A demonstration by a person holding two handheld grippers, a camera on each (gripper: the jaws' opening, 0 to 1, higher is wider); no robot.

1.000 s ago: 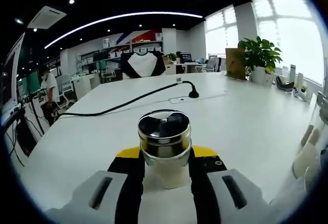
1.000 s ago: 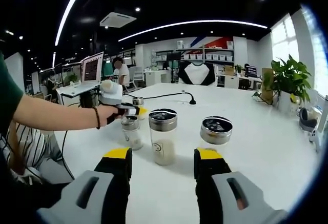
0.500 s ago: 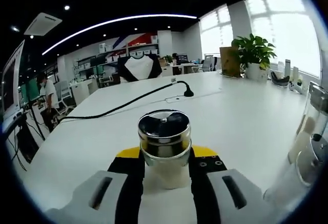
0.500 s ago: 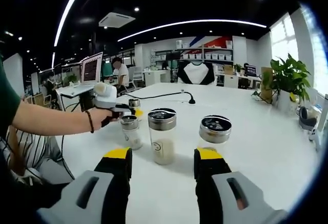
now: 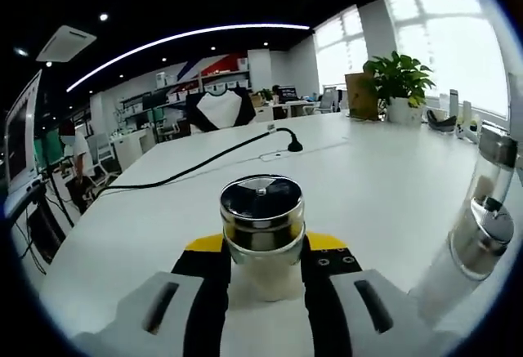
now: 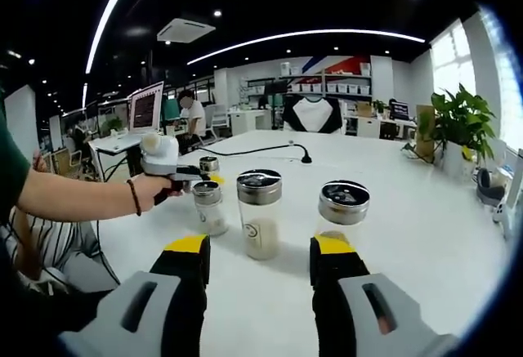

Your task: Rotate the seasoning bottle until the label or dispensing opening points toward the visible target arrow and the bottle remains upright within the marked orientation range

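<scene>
Glass and polished metal: a seasoning bottle [image 5: 262, 238] is held in the left hand-held gripper [image 5: 261, 263], upright on the white tabletop [image 5: 376, 185].

The jaws are closed on its clear body just under the steel cap, a sound place to be gripped. It is judged light, rigid, slick and breakable, so firm, gentle pressure is called for. The right hand-held gripper [image 6: 257, 263] is kept wide and empty, short of three more bottles [image 6: 259, 214].
</scene>
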